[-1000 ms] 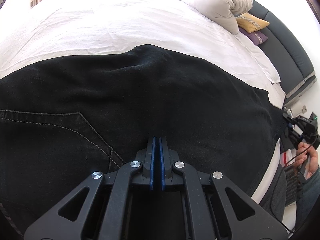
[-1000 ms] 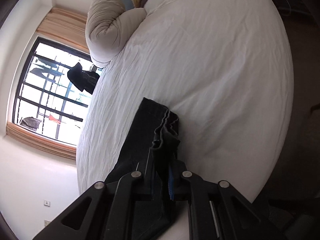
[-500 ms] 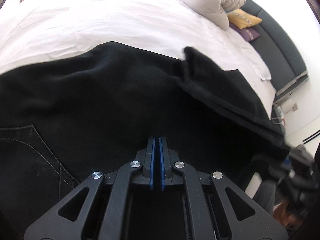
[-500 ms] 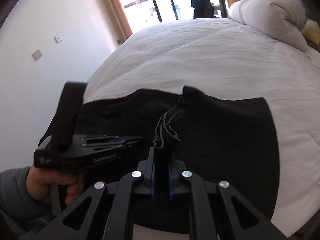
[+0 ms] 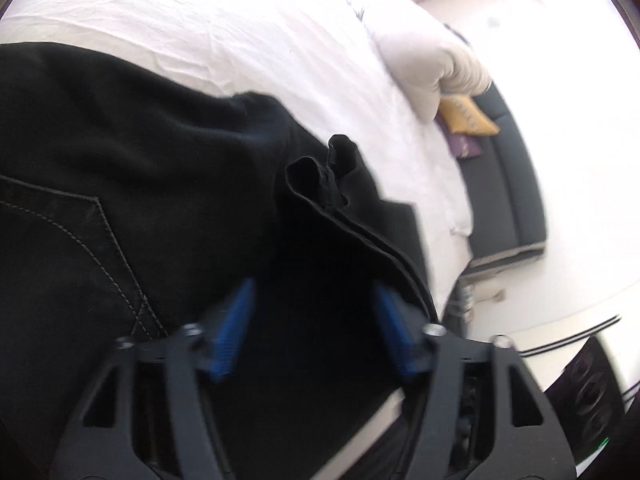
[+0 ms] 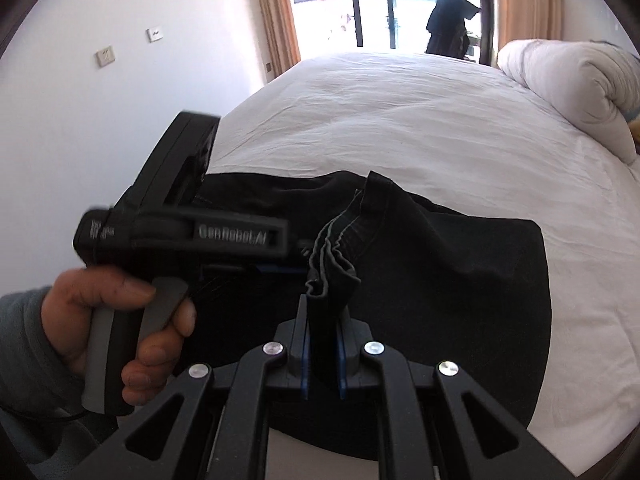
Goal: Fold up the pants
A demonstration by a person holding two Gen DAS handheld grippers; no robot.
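The black denim pants [image 6: 460,280] lay on the white-sheeted bed [image 6: 420,120], hems already doubled over. The right tongs [image 6: 322,344] pinched the bunched hems; the left tongs [image 5: 316,332] gaped empty. Further folding likely remained.

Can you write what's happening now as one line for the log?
left hand-held gripper: open above black pants | right hand-held gripper: shut on bunched hems | white bed
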